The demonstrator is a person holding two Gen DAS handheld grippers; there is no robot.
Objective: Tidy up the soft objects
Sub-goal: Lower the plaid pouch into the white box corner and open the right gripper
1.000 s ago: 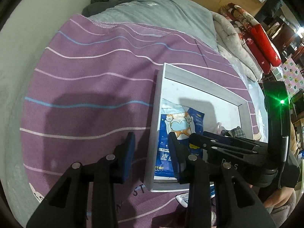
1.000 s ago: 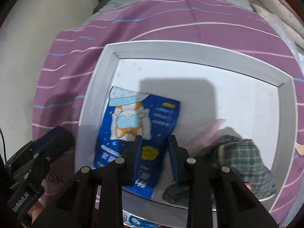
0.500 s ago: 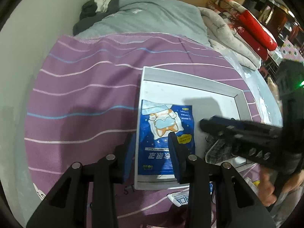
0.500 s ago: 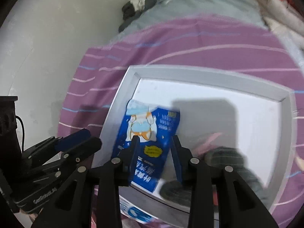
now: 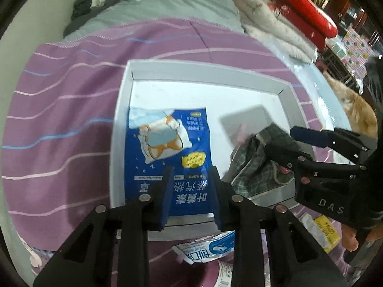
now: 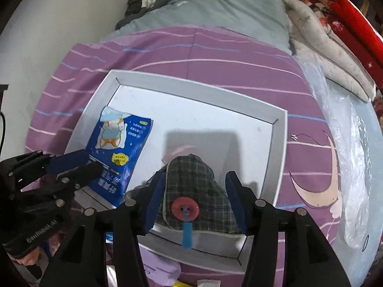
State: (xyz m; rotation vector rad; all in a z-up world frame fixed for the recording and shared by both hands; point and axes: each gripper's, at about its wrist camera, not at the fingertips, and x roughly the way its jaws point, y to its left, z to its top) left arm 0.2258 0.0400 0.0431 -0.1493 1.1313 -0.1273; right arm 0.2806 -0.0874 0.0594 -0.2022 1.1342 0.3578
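Lying flat in the grey tray [image 5: 122, 110] on the purple striped bedspread [image 5: 67, 100], the blue packet [image 5: 167, 143] sits at its left side. Left gripper [image 5: 191, 179], jaws just narrowing, hovers over the packet's near end, gripping nothing. Right gripper [image 6: 194, 191], jaws just widening, straddles the plaid pouch [image 6: 191, 174] at the tray's near edge, pads apart from it

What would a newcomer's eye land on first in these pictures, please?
Probably the bright blue packet with its cartoon dog, lying flat at the left of the white tray on the purple striped blanket. Next, the plaid pouch with a red button at the tray's near edge, between the right gripper's open jaws.
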